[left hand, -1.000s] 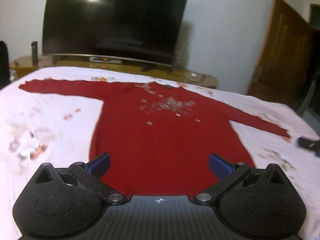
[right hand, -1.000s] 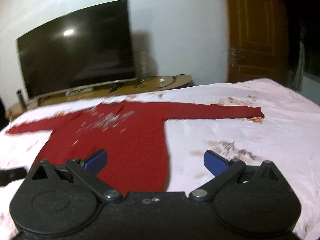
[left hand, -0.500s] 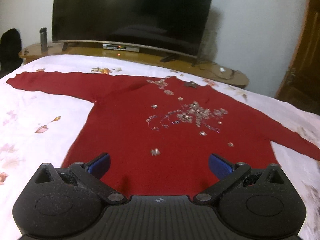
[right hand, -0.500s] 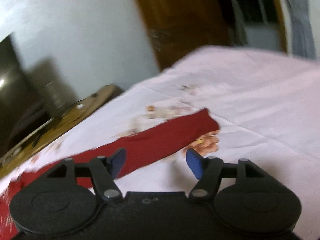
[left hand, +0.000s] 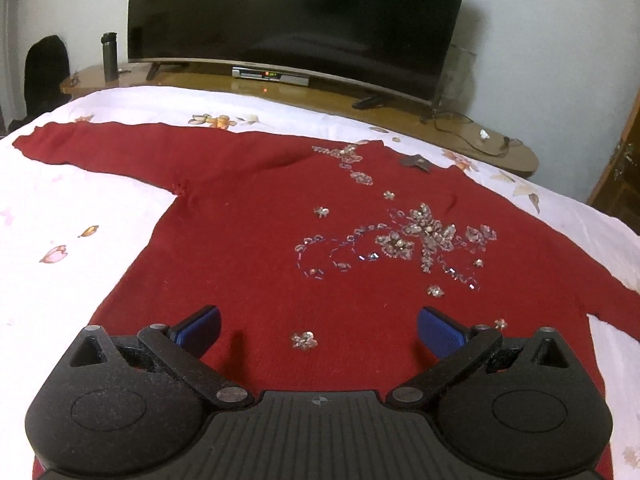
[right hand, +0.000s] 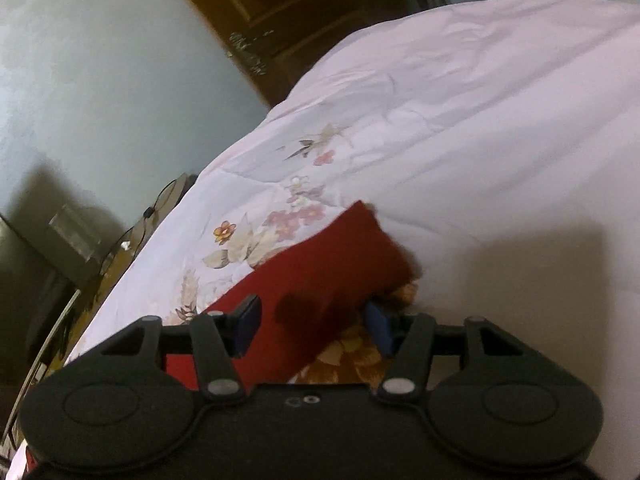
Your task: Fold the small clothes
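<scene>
A red sweater (left hand: 256,240) with beaded flower trim lies flat, front up, on the white floral bedsheet (left hand: 60,208), both sleeves stretched out sideways. My left gripper (left hand: 318,326) is open and hovers low over the sweater's lower body, holding nothing. In the right wrist view, my right gripper (right hand: 312,324) is open with its blue pads on either side of the right sleeve end (right hand: 340,264), close above the sheet. The cuff lies just ahead of the fingertips.
A large dark TV (left hand: 296,20) stands on a low wooden cabinet (left hand: 320,96) beyond the bed's far edge, with a dark bottle (left hand: 109,56) at the left. A wooden door (right hand: 288,12) is past the bed's right side. White bedsheet (right hand: 480,120) surrounds the sleeve.
My right gripper swung from the sweater's body out to the right sleeve end and dropped close over it. My left gripper moved forward over the sweater's body. Both stayed open.
</scene>
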A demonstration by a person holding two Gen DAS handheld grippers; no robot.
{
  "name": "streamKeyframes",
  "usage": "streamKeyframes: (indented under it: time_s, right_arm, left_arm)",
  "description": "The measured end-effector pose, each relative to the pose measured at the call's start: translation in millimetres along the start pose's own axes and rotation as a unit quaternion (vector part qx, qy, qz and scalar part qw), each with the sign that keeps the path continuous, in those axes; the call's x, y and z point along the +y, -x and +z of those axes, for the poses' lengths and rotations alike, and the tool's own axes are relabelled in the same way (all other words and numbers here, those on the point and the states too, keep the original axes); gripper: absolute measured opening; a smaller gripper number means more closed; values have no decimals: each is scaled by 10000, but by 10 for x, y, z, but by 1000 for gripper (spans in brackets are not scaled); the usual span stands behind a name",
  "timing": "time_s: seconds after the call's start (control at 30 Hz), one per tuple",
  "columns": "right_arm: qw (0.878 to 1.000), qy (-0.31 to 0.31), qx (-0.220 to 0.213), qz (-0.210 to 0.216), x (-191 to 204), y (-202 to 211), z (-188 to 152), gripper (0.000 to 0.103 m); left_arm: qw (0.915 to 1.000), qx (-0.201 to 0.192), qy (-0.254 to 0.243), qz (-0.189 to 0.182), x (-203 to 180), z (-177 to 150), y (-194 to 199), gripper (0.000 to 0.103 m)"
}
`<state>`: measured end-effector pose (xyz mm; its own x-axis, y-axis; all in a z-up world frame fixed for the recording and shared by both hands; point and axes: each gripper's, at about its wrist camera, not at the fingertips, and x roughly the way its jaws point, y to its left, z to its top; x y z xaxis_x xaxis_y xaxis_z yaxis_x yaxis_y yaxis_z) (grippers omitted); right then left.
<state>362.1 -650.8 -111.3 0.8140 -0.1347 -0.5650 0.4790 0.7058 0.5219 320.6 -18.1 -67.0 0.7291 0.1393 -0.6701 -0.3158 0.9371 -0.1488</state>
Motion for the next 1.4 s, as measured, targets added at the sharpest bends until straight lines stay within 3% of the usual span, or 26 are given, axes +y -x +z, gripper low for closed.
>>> streamKeyframes:
  time_s: [0.07, 0.17, 0.3, 0.47, 0.63, 0.8, 1.0, 1.1, 1.17, 1.27, 1.4]
  right_arm:
    - [9997, -158, 137, 143, -52, -35, 19, 23]
    - [9989, -419, 145, 178, -136, -95, 124, 11]
    - [10000, 0, 49, 28, 109, -20, 114, 8]
    - [9896, 1268, -170, 662, 1107, 319, -146, 8]
    - [9650, 2158, 60, 1487, 2297, 546, -793, 8]
    - [9344, 2779, 582, 2152, 3340, 506, -1684, 8]
    - [8884, 3631, 1374, 2449, 4164, 309, -2887, 8]
    - [8617, 4118, 1746, 2395, 4299, 238, -3331, 22]
    - [8524, 4374, 1397, 2503, 4274, 447, -3368, 51]
    - [8573, 4264, 901, 2738, 4055, 724, -3068, 57]
    - [8898, 3832, 682, 2384, 3555, 931, -2574, 57]
  left_arm:
    - [10000, -50, -44, -17, 2, 29, 23, 103]
    - [9999, -120, 15, -93, 88, 91, 73, 103]
    - [9994, -84, 313, -83, 327, 161, 52, 103]
    - [9976, -36, 603, -334, 628, 194, -12, 103]
    - [9968, -21, 742, -297, 884, 226, -37, 103]
    - [9977, 65, 670, -99, 1263, 209, 29, 103]
    - [9955, 165, 933, 92, 1723, 166, 50, 103]
    - [9953, 95, 944, -208, 1755, 252, -5, 103]
    - [9951, 17, 868, -476, 1666, 349, -89, 103]
    - [9906, -2, 797, -1114, 1371, 526, -331, 103]
    - [9768, 177, 721, -2009, 815, 741, -830, 103]
